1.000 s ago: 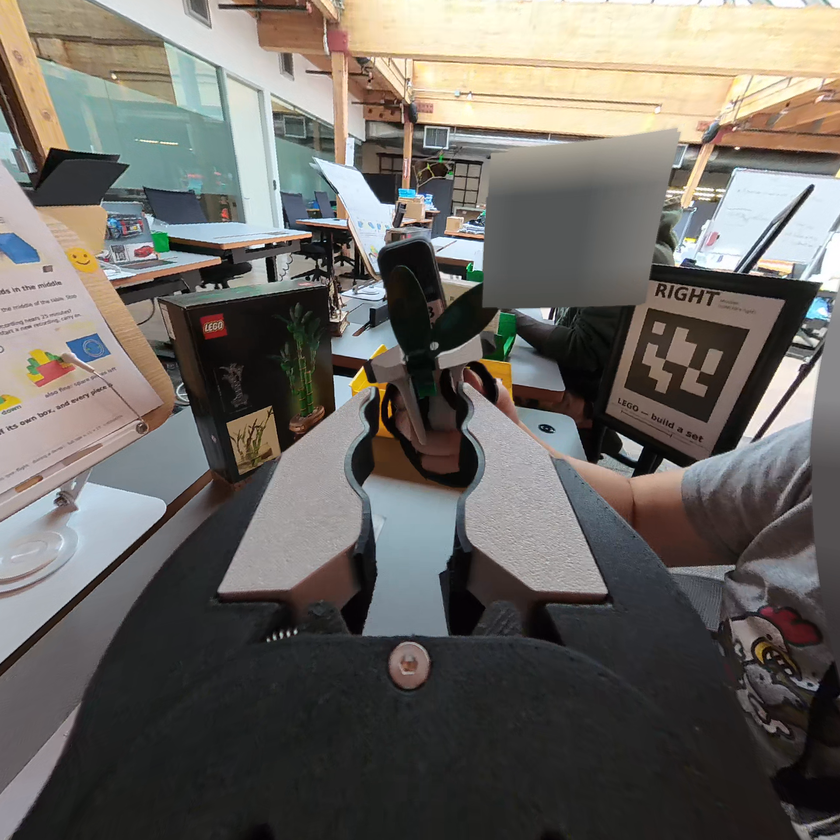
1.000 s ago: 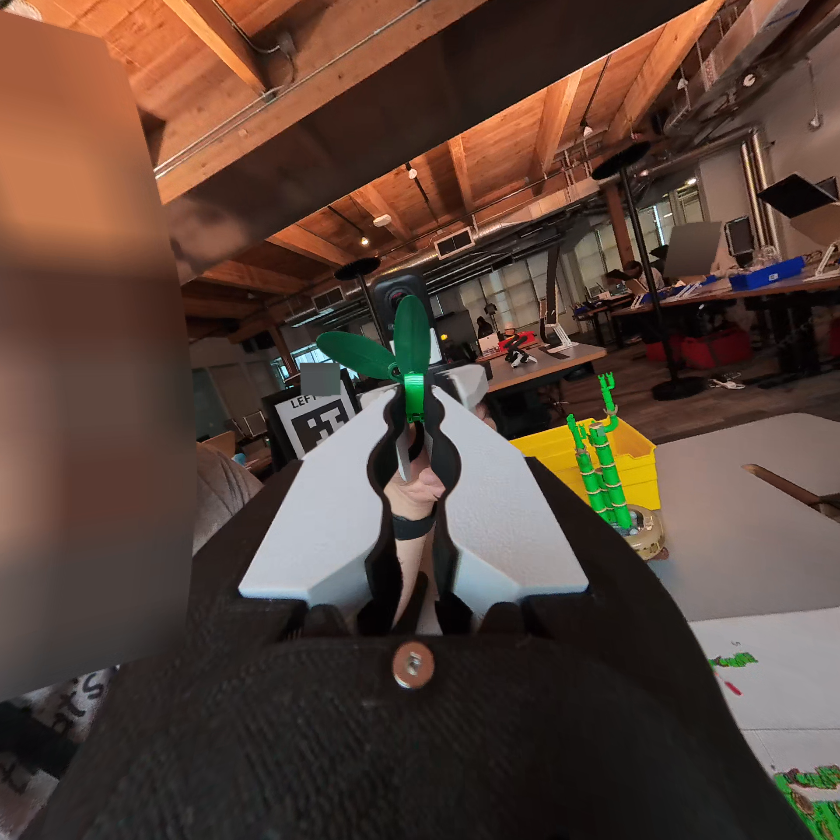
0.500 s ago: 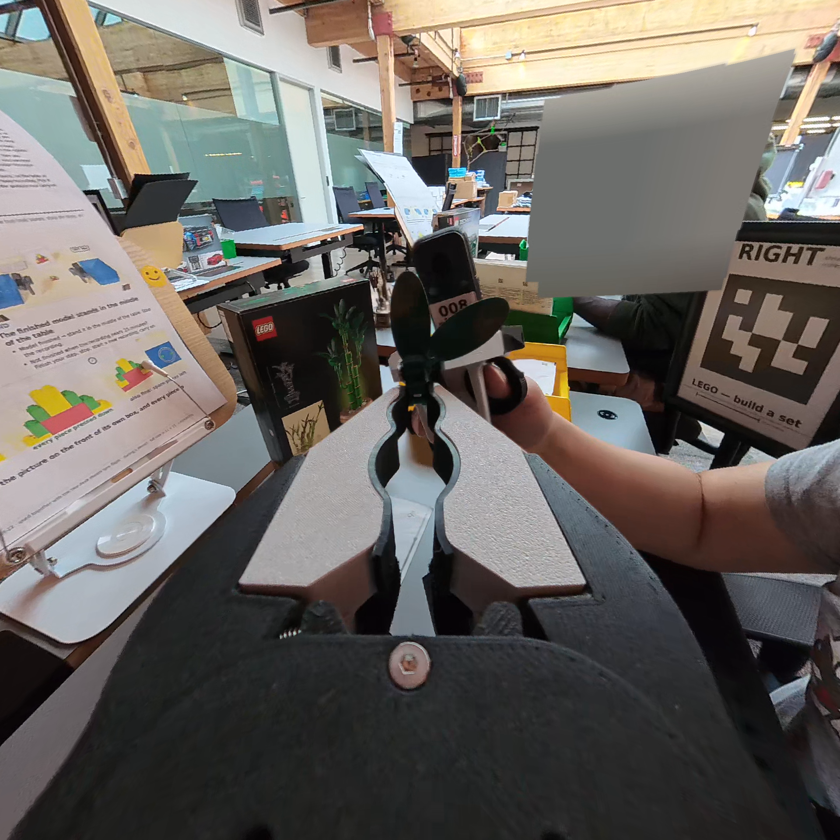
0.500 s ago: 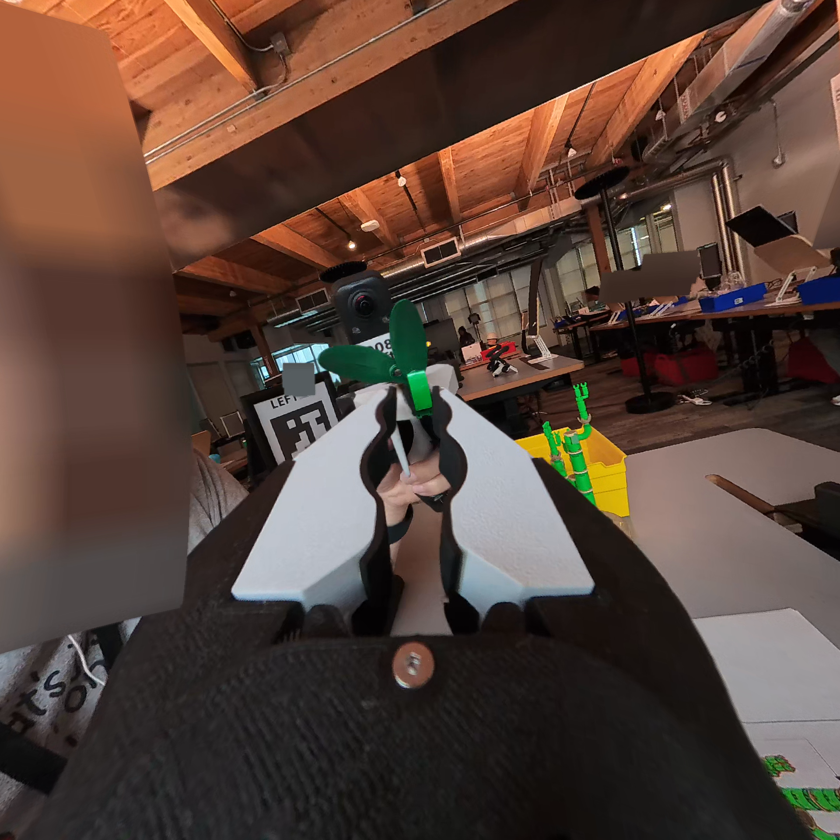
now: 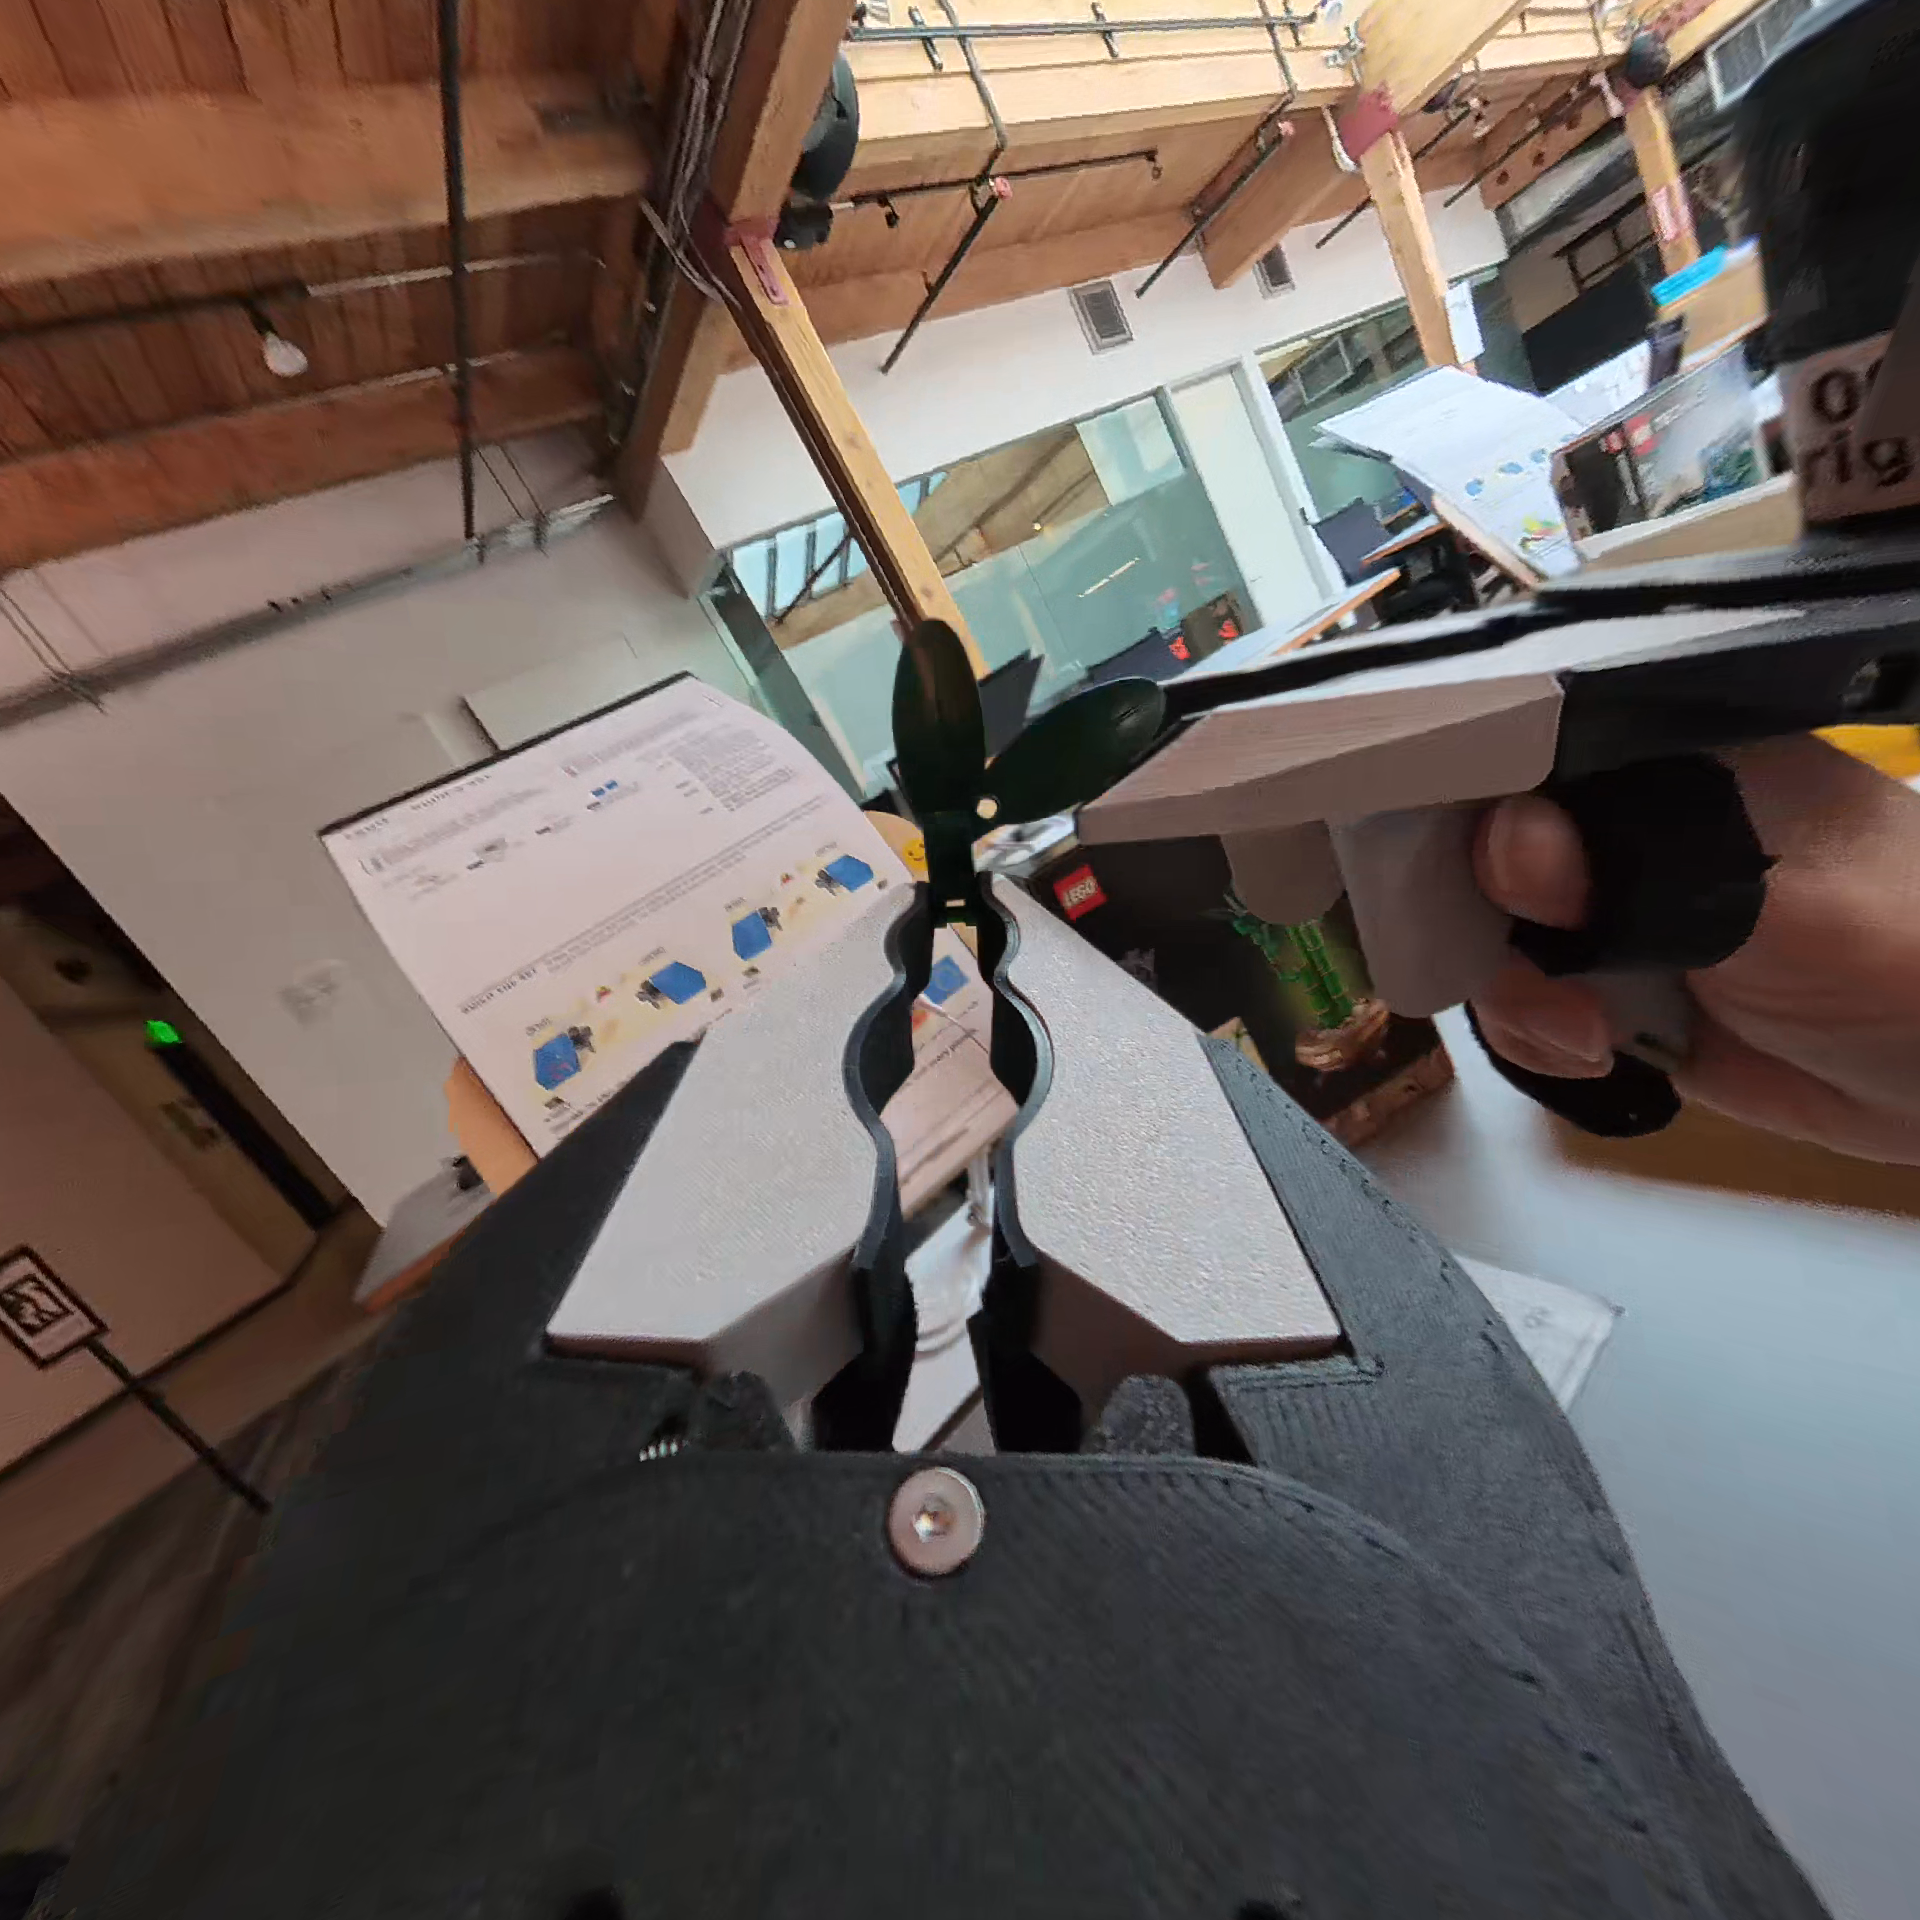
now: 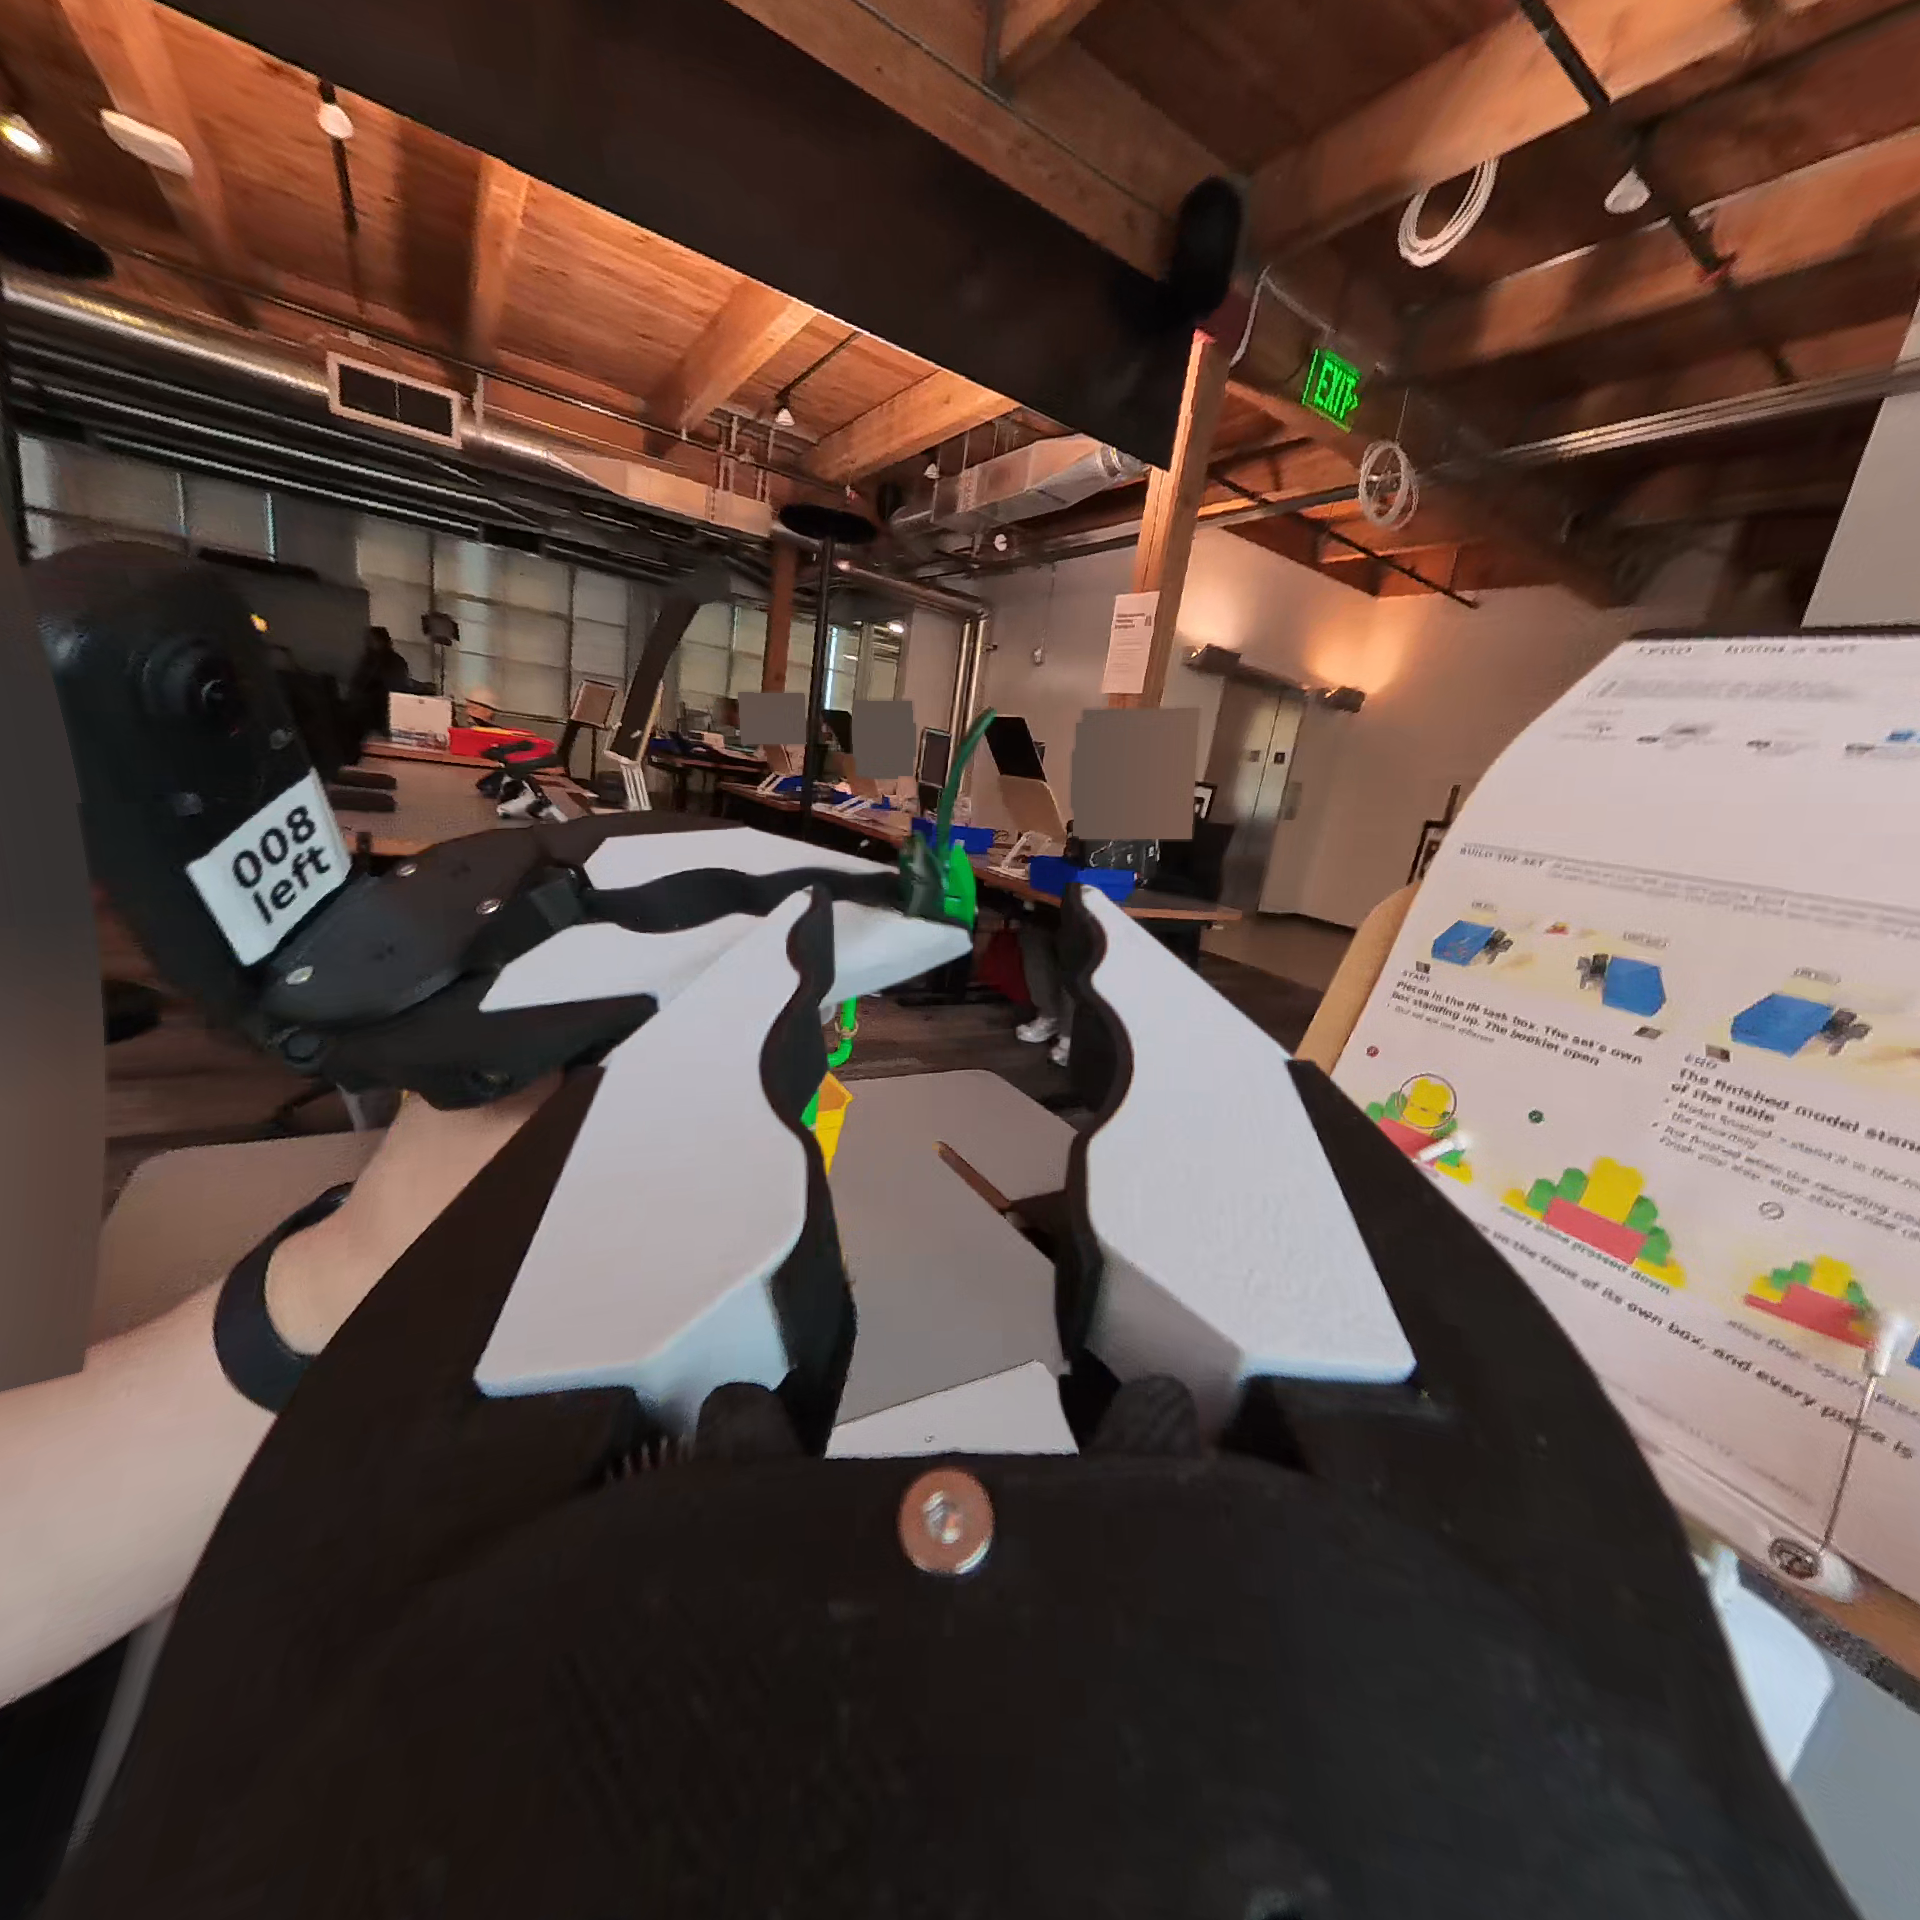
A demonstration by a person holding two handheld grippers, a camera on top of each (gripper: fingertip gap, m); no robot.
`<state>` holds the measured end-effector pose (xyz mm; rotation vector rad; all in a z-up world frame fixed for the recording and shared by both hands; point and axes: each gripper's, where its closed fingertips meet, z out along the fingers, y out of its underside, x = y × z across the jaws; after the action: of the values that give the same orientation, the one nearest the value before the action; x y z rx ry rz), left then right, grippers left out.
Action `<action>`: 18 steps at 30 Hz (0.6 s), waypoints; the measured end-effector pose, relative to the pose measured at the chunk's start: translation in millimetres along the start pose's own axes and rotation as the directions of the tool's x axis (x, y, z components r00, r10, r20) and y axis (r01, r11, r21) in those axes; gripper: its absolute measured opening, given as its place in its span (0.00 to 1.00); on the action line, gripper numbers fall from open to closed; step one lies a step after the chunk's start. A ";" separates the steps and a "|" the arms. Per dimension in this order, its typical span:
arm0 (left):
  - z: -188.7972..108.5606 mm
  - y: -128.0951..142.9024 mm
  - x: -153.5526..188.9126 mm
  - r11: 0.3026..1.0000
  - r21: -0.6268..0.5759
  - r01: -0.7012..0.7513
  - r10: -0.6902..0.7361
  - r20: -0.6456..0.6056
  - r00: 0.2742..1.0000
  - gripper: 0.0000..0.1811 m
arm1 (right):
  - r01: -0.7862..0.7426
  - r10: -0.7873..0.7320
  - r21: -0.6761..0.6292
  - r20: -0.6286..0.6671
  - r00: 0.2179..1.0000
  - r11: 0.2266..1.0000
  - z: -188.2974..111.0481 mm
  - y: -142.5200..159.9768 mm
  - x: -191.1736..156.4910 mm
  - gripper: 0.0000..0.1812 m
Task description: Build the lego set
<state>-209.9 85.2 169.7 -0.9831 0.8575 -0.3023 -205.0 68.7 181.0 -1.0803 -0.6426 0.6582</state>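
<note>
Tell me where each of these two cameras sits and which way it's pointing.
Left wrist view: sits on the left gripper, facing forward and up past the leaf piece it pinches; the right gripper and hand enter from the right.
Right wrist view: sits on the open right gripper, facing the room; the left gripper and forearm cross from the left.
Both show the leaf piece, instruction sheet and table.

Tight quarters at our fingertips

We see the right gripper (image 5: 1117, 743) crowding our upper right, the instruction sheet (image 5: 623, 883) behind; bare table (image 5: 1714, 1403) lower right stays passable.
</note>
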 end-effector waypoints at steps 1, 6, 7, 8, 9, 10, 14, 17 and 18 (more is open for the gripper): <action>0.3 -1.2 2.0 0.999 0.009 -0.037 0.037 0.018 0.999 0.03 | 0.018 -0.018 0.000 0.006 1.000 1.000 0.6 -1.0 -4.1 0.23; 0.7 -9.5 16.8 0.984 0.055 -0.168 0.165 0.068 0.984 0.03 | 0.012 -0.012 -0.006 0.005 1.000 1.000 3.0 2.0 -8.0 0.16; 0.7 -10.6 18.2 0.981 0.060 -0.187 0.182 0.079 0.980 0.03 | 0.018 -0.018 0.001 0.019 1.000 1.000 2.0 0.4 -10.0 0.13; 0.5 -11.6 19.6 0.976 0.066 -0.208 0.202 0.086 0.976 0.03 | 0.029 -0.029 0.010 0.013 0.999 1.000 0.4 -2.2 -9.6 0.10; 0.1 -12.2 20.2 0.972 0.070 -0.225 0.218 0.093 0.971 0.03 | 0.052 -0.053 0.023 0.013 0.999 0.998 -1.2 -5.5 -10.4 0.09; 0.0 -12.1 20.1 0.969 0.068 -0.237 0.230 0.101 0.968 0.03 | 0.074 -0.075 0.029 0.007 0.997 0.997 -2.6 -8.1 -10.8 0.08; -0.2 -11.8 20.7 0.966 0.071 -0.250 0.242 0.107 0.964 0.03 | 0.157 -0.158 -0.017 -0.009 0.987 0.987 -3.4 -8.0 -10.5 0.06; -0.1 -9.8 21.7 0.952 0.056 -0.302 0.295 0.107 0.949 0.03 | 0.212 -0.213 -0.088 0.006 0.977 0.973 -4.3 -4.3 -9.4 0.06; -0.1 -9.0 21.6 0.940 0.048 -0.338 0.331 0.115 0.937 0.03 | 0.227 -0.227 -0.117 0.015 0.974 0.967 -4.9 -2.6 -9.5 0.06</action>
<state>-194.8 67.7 166.4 -0.7665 0.8959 0.0132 -207.0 58.0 180.3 -1.0958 -0.8019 0.4265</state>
